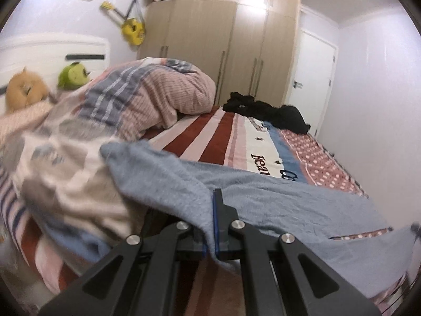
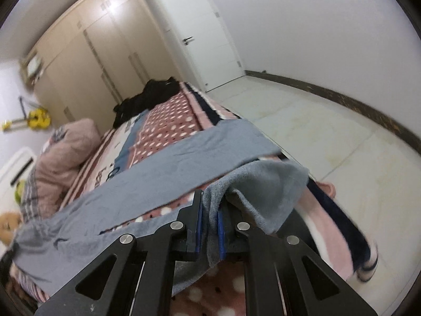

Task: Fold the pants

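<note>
Grey-blue fleece pants [image 1: 276, 200] lie across the near end of the bed [image 1: 215, 137]. My left gripper [image 1: 210, 210] is shut on the waist end of the pants, the cloth draped over its left finger. In the right wrist view the pants [image 2: 163, 173] stretch along the bed with one leg flat. My right gripper [image 2: 209, 210] is shut on the cuff end of the near leg, lifted and folded over its right finger.
A bunched pink striped duvet [image 1: 147, 97] fills the bed's left side, with plush toys [image 1: 73, 75] behind. A black garment [image 1: 265, 110] lies at the bed's far end by the wardrobe [image 1: 223, 39]. White tiled floor [image 2: 329, 137] and a door [image 2: 200, 31] lie to the right.
</note>
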Demonstrator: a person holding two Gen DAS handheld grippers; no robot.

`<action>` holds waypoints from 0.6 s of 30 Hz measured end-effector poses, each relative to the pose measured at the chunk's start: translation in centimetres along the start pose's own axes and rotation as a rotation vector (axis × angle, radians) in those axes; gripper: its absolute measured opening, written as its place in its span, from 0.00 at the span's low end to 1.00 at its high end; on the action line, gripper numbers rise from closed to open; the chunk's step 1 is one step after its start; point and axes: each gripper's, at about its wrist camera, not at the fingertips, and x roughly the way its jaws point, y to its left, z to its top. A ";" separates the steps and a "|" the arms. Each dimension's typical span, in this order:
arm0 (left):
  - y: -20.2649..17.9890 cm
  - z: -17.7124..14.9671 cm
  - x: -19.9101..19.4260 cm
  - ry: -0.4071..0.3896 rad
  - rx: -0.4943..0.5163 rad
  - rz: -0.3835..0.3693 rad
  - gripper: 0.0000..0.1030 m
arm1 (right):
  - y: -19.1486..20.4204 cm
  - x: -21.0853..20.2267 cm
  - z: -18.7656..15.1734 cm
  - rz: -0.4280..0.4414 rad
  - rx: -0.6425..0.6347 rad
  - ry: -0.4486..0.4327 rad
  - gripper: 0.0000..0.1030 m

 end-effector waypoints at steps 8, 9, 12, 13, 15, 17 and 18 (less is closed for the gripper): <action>-2.4 7.1 7.9 0.092 0.101 0.026 0.02 | 2.6 6.7 6.9 -0.062 -0.153 0.142 0.04; -2.8 7.9 9.3 0.103 0.108 0.036 0.02 | 2.8 7.5 7.5 -0.079 -0.169 0.147 0.04; -3.3 9.2 12.7 0.126 0.119 0.082 0.02 | 3.5 10.3 8.8 -0.122 -0.196 0.172 0.04; -3.4 9.4 13.7 0.133 0.122 0.095 0.02 | 3.4 11.1 9.0 -0.127 -0.187 0.181 0.04; -3.6 9.7 15.4 0.143 0.131 0.118 0.02 | 3.2 13.1 9.4 -0.127 -0.173 0.206 0.04; -4.1 9.8 17.6 0.163 0.141 0.139 0.02 | 3.3 15.0 9.4 -0.141 -0.170 0.224 0.04; -4.3 9.9 18.9 0.180 0.140 0.147 0.02 | 2.9 16.1 9.9 -0.158 -0.176 0.243 0.04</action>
